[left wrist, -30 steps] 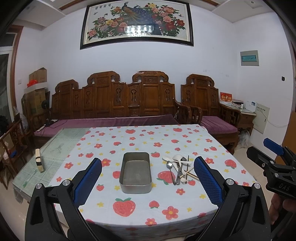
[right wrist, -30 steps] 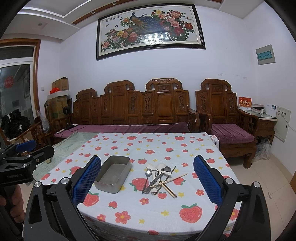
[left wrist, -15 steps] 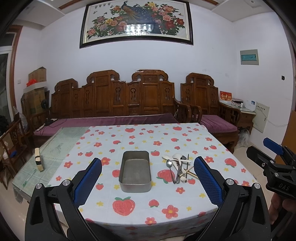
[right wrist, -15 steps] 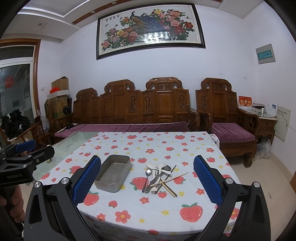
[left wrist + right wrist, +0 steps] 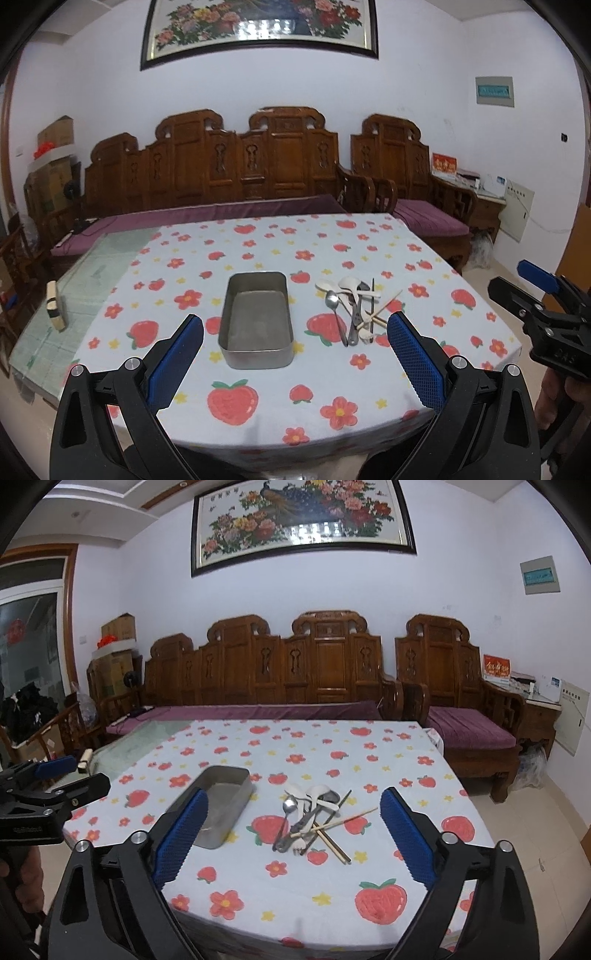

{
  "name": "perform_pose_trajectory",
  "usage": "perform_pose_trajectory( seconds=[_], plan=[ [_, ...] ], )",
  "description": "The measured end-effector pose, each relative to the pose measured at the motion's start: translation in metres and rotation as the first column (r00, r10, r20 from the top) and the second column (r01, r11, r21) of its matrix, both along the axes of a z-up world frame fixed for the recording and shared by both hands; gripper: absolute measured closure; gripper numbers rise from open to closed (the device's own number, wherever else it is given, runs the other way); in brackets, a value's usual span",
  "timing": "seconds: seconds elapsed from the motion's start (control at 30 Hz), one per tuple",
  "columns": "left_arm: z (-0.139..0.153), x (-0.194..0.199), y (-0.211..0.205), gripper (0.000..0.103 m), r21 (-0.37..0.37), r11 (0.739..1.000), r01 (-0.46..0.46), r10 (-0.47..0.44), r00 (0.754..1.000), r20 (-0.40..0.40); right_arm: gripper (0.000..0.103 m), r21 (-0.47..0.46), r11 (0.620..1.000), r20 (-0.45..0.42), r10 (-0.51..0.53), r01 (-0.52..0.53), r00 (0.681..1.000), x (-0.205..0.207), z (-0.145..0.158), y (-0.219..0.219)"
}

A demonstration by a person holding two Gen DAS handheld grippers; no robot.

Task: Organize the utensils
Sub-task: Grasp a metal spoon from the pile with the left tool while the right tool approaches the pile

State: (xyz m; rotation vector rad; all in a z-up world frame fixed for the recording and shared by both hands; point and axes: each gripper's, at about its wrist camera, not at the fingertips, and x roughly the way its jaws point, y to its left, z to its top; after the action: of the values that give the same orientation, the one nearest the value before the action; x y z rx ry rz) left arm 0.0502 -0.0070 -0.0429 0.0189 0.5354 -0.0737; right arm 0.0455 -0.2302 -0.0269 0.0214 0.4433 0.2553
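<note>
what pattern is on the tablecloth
Red strawberries and flowers with small yellow stars on white; the tablecloth shows best in the left wrist view.

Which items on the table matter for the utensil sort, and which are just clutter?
Job: metal tray; utensil pile of white spoons, metal spoon, fork, chopsticks; left gripper and right gripper, both open.
Lying about: small block on the table's bare glass part; cardboard boxes.

Metal tin: dull grey, matt, slightly scuffed inside. Tablecloth: soft printed cloth, matt. Metal spoon: polished, reflective. White spoons: smooth, glossy, ceramic or plastic. Chopsticks: pale wood. Left gripper pads: blue, textured rubber-like grid; frame matt black plastic. Sofa: carved, varnished wood.
</note>
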Motion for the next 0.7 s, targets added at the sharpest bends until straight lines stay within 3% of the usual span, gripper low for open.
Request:
perform_pose_trajectory(
  seconds=[0.43, 0.7],
  plan=[
    [-0.033, 0.061, -0.008, 0.006, -0.007, 0.997, 0.079, -0.079, 0.994, -0.071, 0.027, -0.007, 1.000, -0.086, -0.021, 0.021, 0.996, 0.074, -0.046, -0.025],
    [-0.059, 0.105, -0.027, 0.008, -0.020, 0.989, 0.146, -0.148, 0.980, -0.133, 0.047, -0.002, 1.000, -0.170, -0.031, 0.031, 0.985, 0.124, -0.082, -0.042]
  ],
)
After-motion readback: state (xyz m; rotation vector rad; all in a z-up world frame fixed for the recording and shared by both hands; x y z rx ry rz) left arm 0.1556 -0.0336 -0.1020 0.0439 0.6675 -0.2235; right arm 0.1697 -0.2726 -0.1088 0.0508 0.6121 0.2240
